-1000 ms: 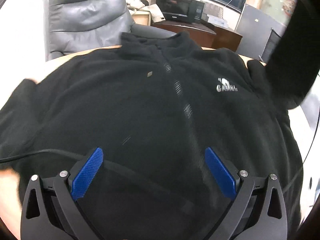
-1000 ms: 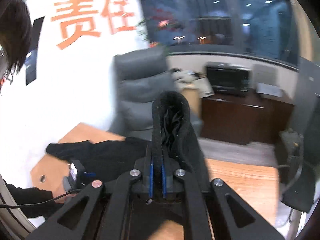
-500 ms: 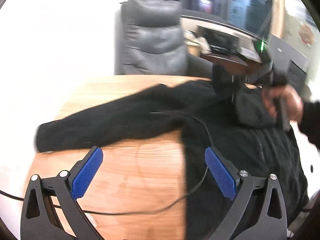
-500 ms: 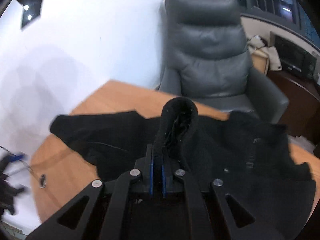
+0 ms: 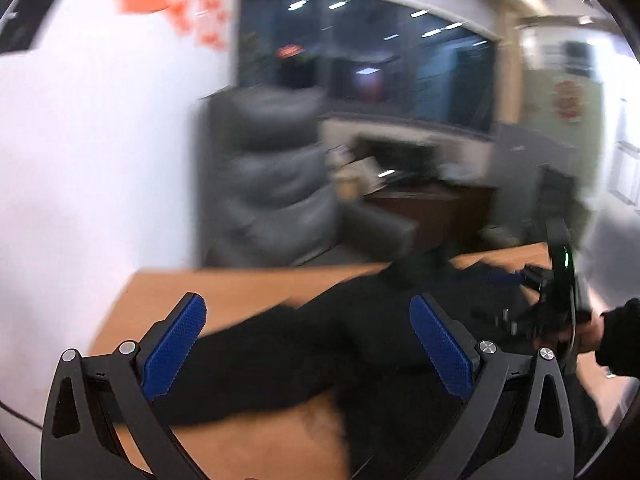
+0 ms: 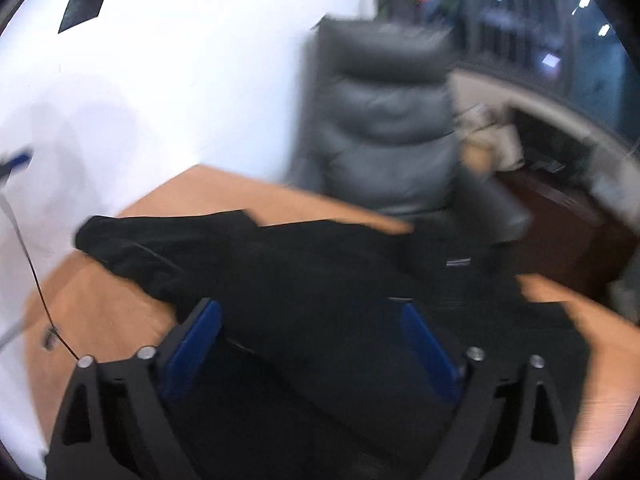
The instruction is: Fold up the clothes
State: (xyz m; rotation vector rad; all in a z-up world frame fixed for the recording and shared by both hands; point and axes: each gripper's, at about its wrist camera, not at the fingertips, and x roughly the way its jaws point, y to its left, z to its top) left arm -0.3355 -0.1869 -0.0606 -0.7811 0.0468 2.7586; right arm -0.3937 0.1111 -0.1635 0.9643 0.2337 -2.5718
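Note:
A black fleece jacket (image 6: 320,272) lies spread on a wooden table (image 6: 104,320), one sleeve (image 6: 132,236) stretched to the left. My right gripper (image 6: 312,344) is open and empty just above the jacket's body. In the left wrist view the jacket (image 5: 320,344) lies across the table (image 5: 224,288), and my left gripper (image 5: 308,344) is open and empty above its sleeve. The right gripper's body (image 5: 560,300) shows at the right, held in a hand. Both views are blurred by motion.
A grey leather armchair (image 6: 384,128) stands behind the table, also in the left wrist view (image 5: 276,184). A white wall is on the left. A dark wooden desk (image 5: 432,204) with clutter stands behind on the right. A thin black cable (image 6: 32,264) hangs at the left table edge.
My right gripper has opened and let go of the jacket part it was pinching, which now lies on the table. My left gripper has swung up and leftward, staying open.

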